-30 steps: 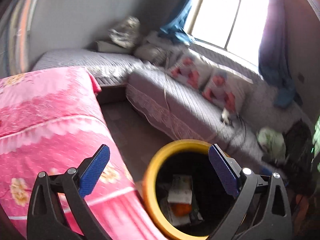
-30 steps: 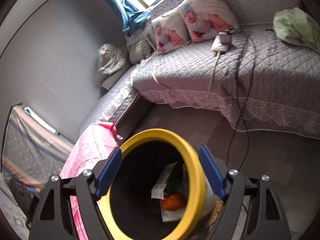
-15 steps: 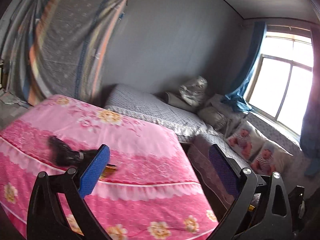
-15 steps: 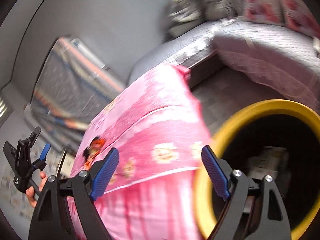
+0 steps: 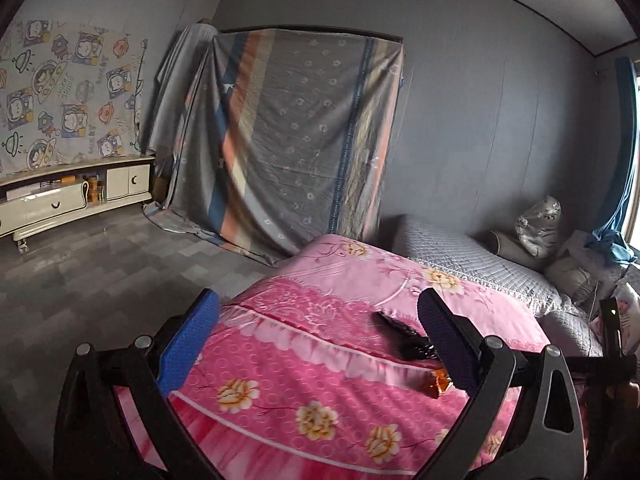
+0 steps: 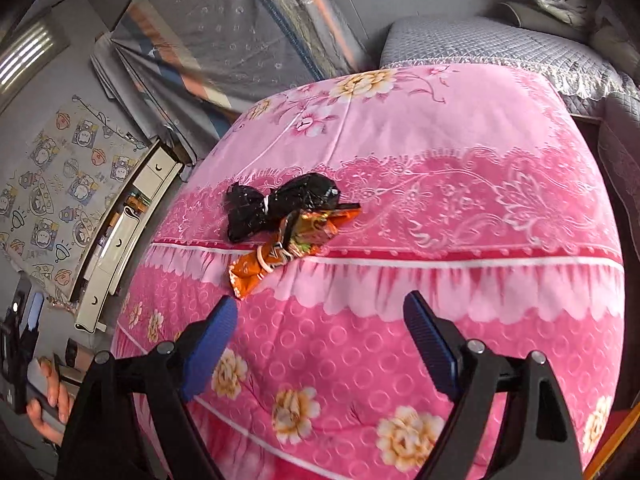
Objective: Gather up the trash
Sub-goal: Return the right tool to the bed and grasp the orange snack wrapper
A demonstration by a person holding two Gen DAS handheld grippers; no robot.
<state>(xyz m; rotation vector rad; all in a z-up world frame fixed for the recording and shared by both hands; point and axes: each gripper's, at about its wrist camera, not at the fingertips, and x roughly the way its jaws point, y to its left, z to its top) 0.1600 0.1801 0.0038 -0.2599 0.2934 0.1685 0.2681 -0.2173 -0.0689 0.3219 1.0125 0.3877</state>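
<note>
Two pieces of trash left on the pink floral cloth; both hand-held grippers empty.

Right view: black plastic bag [image 6: 280,204] and orange snack wrapper [image 6: 288,240] lie touching, centre-left of frame, each knotted with a band, I judge so they stay compact for a pinch. My right hand-held gripper [image 6: 320,344] hovers below them, jaws wide after just opening, nothing between. Left hand-held gripper [image 5: 320,332] is spread too, empty; the trash shows by its right finger [image 5: 440,332].

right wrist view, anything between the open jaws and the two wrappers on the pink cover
Nothing visible. Only bare pink cover lies between the open right gripper and the orange wrapper, which overlaps the black wrapper just beyond it.
</note>
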